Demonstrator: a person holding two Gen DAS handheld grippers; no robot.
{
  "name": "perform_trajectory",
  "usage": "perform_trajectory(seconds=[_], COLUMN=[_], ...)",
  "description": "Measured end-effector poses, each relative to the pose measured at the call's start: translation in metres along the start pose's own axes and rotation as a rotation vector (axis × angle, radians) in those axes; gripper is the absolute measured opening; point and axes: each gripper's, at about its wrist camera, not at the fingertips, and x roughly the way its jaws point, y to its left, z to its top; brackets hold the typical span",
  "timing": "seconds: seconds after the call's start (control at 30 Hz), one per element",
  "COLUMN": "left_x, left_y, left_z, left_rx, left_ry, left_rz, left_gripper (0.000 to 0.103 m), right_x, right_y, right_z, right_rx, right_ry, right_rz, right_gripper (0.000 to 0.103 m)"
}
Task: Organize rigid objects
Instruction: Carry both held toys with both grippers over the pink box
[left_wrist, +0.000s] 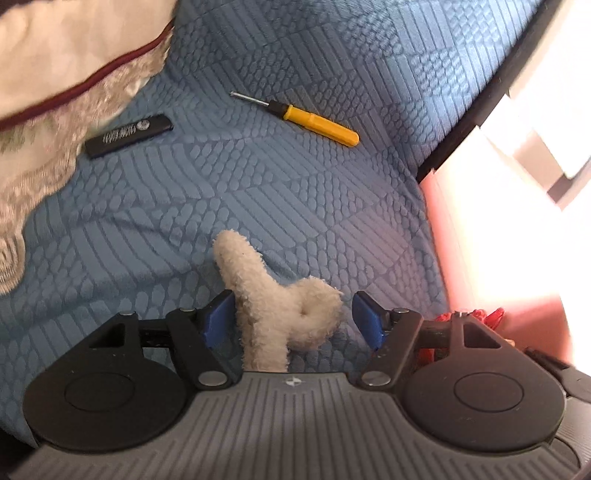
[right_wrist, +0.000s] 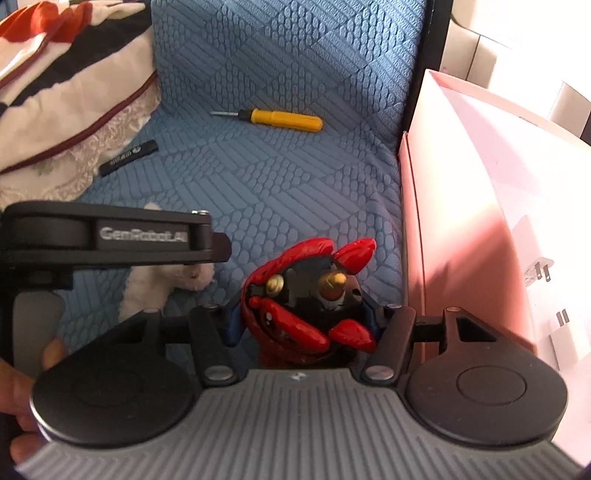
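Note:
A yellow-handled screwdriver lies on the blue textured cover; it also shows in the right wrist view. A black flat stick lies by the pillow, and shows in the right wrist view. My left gripper is open around a white fluffy plush toy, its blue pads apart from it on the right. My right gripper is shut on a red and black figurine with gold studs. The left gripper's body shows in the right wrist view above the plush toy.
A pink box stands open at the right, with white chargers inside. A lace-edged pillow lies at the left. The cover's dark edge runs along the right.

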Motion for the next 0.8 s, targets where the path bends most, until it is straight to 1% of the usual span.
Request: perform_trajectory(seconds=[0.03, 0.07, 0.13, 0.27, 0.37, 0.67, 0.8], left_x=[0.001, 0.001, 0.001, -0.003, -0.011, -0.051, -0.073], left_y=[-0.001, -0.002, 0.001, 0.012, 0.015, 0.009, 0.004], left_z=[0.000, 0.000, 0.001, 0.010, 0.016, 0.022, 0.025], left_rx=[0.014, 0.033, 0.039, -0.024, -0.045, -0.024, -0.008], left_ry=[-0.006, -0.012, -0.014, 0.005, 0.015, 0.008, -0.016], left_rz=[0.014, 0.035, 0.032, -0.009, -0.046, -0.146, -0.188], left_gripper=[0.066, 0.062, 0.061, 0.060, 0.059, 0.059, 0.059], right_x=[0.000, 0.000, 0.001, 0.000, -0.005, -0.035, -0.058], right_y=[0.001, 0.002, 0.002, 0.002, 0.002, -0.006, -0.011], right_z=[0.000, 0.000, 0.000, 0.002, 0.005, 0.015, 0.025], right_rx=[-0.004, -0.003, 0.000, -0.005, -0.010, 0.033, 0.036], right_ry=[-0.001, -0.001, 0.000, 0.006, -0.003, -0.053, -0.105], right_rz=[-0.005, -0.006, -0.009, -0.018, -0.020, 0.018, 0.027], right_gripper=[0.062, 0.062, 0.062, 0.062, 0.062, 0.062, 0.062])
